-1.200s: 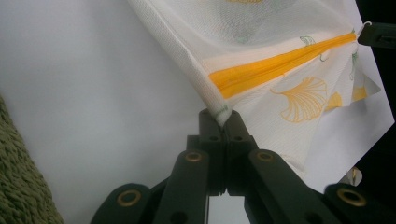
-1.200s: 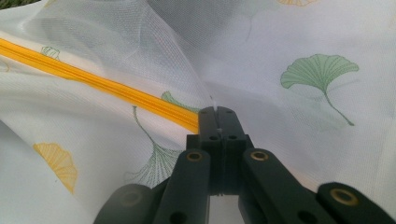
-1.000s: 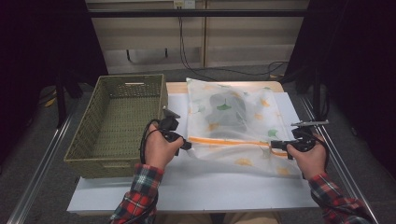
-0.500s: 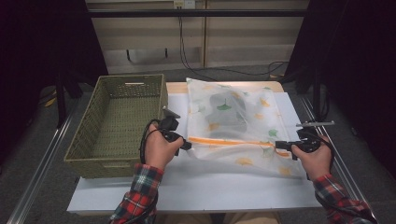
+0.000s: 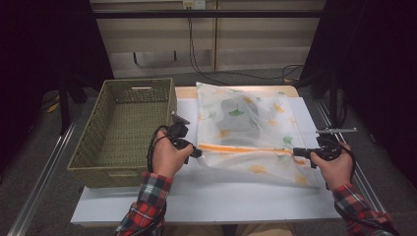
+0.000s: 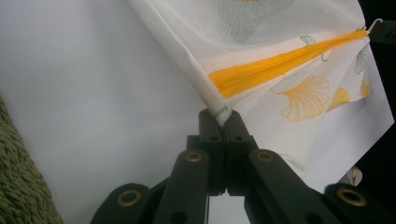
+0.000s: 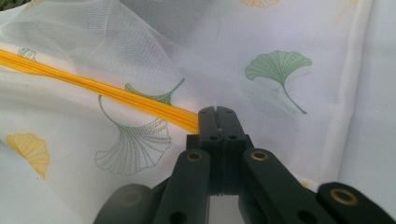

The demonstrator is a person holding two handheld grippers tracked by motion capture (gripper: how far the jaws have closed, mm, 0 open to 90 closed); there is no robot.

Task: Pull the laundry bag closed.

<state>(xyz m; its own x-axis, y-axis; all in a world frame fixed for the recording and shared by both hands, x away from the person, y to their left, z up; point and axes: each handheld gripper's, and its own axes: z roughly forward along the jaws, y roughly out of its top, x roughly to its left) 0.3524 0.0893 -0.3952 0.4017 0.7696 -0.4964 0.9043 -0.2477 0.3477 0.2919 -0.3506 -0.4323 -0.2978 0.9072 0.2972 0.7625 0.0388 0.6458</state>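
A white mesh bag (image 5: pixel 255 105) printed with ginkgo leaves lies on the table, with a dark garment (image 5: pixel 236 118) showing through it. An orange zipper (image 5: pixel 246 149) runs across its near side. My left gripper (image 5: pixel 199 153) is shut on the bag's left corner, just below the zipper's start (image 6: pixel 223 114). The mesh (image 6: pixel 280 28) stretches away from those jaws, the zipper (image 6: pixel 280 65) running taut to the far end. My right gripper (image 5: pixel 295 152) is shut on the zipper's right end (image 7: pixel 217 112), where the orange band (image 7: pixel 93 88) meets the closed jaws.
A green woven basket (image 5: pixel 137 82) stands on the left side of the table, beside my left hand. A white sheet (image 5: pixel 221 196) covers the tabletop under the bag. Cables hang down the wall behind, and dark floor lies on both sides.
My right gripper has slid a little to the right along the zipper line. The left hand and the bag's corner stay where they were.
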